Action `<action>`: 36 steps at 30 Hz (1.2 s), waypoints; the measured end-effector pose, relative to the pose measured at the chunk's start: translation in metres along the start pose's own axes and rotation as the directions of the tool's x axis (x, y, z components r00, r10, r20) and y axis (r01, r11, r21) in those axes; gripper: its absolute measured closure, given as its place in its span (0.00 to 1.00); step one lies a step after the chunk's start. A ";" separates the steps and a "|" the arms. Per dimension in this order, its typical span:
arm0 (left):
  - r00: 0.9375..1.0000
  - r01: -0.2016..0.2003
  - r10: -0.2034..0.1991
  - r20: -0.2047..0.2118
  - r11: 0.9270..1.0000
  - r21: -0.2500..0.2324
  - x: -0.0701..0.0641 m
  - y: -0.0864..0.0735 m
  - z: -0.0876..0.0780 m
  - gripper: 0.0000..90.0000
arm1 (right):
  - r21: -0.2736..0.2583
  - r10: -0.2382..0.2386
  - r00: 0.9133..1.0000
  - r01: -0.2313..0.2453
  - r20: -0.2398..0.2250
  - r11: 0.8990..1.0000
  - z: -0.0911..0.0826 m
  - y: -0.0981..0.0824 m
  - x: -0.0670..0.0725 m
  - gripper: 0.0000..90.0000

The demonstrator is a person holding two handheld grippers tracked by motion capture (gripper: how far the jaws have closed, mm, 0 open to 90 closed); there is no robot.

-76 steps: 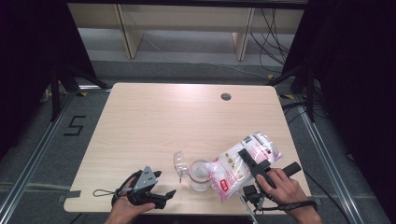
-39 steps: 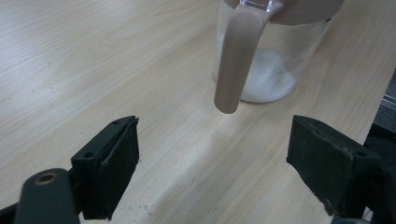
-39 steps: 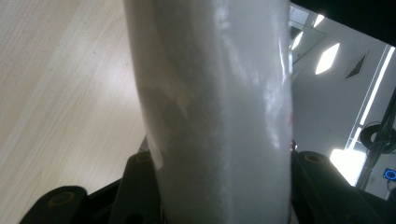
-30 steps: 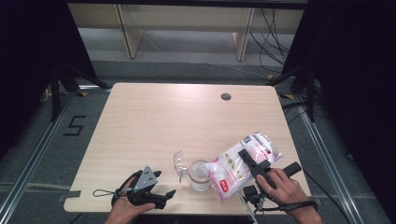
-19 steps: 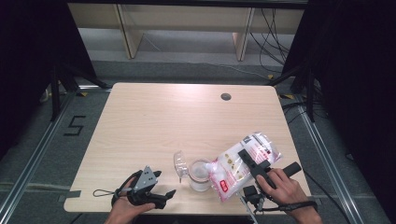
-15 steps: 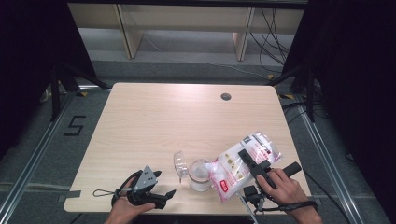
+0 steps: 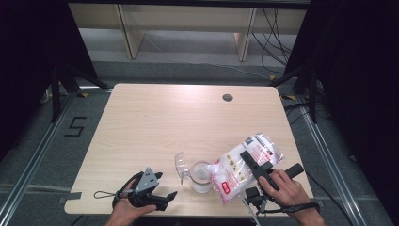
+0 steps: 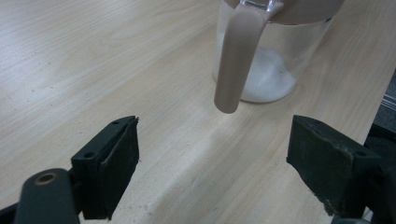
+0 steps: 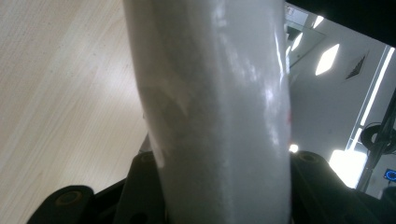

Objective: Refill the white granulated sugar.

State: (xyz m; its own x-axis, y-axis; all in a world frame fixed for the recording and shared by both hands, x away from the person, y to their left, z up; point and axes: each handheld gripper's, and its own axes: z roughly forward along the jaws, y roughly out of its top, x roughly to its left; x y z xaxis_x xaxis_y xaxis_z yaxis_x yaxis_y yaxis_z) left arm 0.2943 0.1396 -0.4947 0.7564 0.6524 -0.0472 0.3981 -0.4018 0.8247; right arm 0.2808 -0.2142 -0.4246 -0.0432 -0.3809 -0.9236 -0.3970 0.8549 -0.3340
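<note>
1. High view: a light wooden table [image 7: 188,122] carries a clear jar [image 7: 201,176] near its front edge, with white powder in the bottom and its flip lid [image 7: 180,165] swung open to the left. The right gripper [image 7: 256,165], held in the person's right hand [image 7: 282,188], clamps a plastic bag [image 7: 242,165] printed in pink and white and tilts it so that the bag's lower end lies at the jar's mouth. The left gripper [image 7: 162,197] rests in the left hand [image 7: 124,209] at the front edge, left of the jar and apart from it, with nothing held.

2. Left gripper view: its two black jaws stand wide apart over bare table [image 8: 116,70]. Beyond them stands the jar [image 8: 275,60], white powder [image 8: 268,81] on its floor, and a beige strap [image 8: 236,56] hangs from its rim down the glass.

3. Right gripper view: the bag [image 9: 219,112] rises between the jaws, which press on it from both sides; the wooden table [image 9: 60,93] shows at left.
</note>
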 end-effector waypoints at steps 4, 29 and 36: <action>1.000 0.001 -0.001 0.000 1.000 0.000 0.000 0.000 0.000 0.18 | 0.001 -0.011 1.000 0.011 0.010 1.000 -0.001 0.000 -0.001 0.71; 1.000 0.000 0.000 0.000 1.000 0.000 0.000 0.000 0.000 0.18 | -0.004 -0.001 1.000 0.001 0.006 1.000 -0.001 -0.002 -0.003 0.72; 1.000 0.001 -0.001 0.000 1.000 0.000 0.000 0.000 0.000 0.18 | -0.006 -0.005 1.000 0.005 0.010 1.000 -0.001 -0.001 -0.003 0.72</action>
State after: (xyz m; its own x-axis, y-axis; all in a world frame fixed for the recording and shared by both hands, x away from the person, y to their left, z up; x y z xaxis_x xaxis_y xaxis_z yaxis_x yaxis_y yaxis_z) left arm 0.2943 0.1395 -0.4948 0.7561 0.6527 -0.0477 0.3986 -0.4015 0.8245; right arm 0.2802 -0.2146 -0.4208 -0.0317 -0.3816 -0.9238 -0.4031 0.8507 -0.3375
